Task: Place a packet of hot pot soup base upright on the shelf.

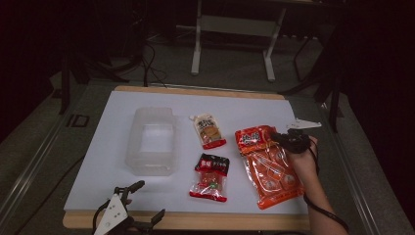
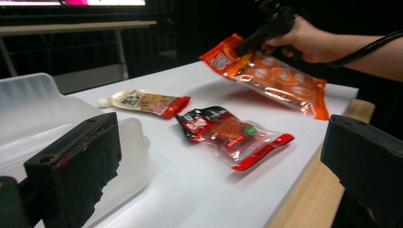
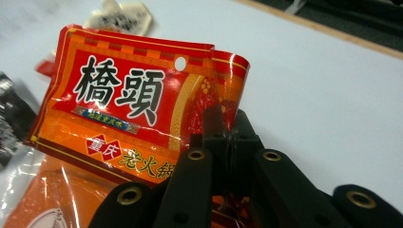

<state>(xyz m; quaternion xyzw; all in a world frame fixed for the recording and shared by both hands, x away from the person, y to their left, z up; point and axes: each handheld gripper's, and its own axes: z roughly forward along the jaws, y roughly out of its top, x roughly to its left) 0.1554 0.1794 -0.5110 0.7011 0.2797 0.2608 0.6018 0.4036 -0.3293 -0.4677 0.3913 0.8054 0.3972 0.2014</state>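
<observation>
two grippers are in play at this desk (image 1: pixel 117 105). nearest the person, the left gripper (image 1: pixel 147 203) hovers over the front edge, its jaws standing wide apart with nothing between them. just beyond it on the white surface sits a clear plastic container (image 1: pixel 151 141), open side up. to the right of that, a black and red snack packet (image 1: pixel 211 177) lies flat near the front, and past it a small beige sauce pouch (image 1: pixel 209 130) with a red end lies flat too. over on the right side, the right gripper (image 1: pixel 281 139) has its jaws squeezed together on the printed top corner of the big orange pouch (image 1: pixel 269 166). in the left gripper view that orange pouch (image 2: pixel 273 76) hangs tilted in the air, its top end lifted clear of the desk and its lower end dipping toward the surface. whether that lower end touches, i cannot tell.
</observation>
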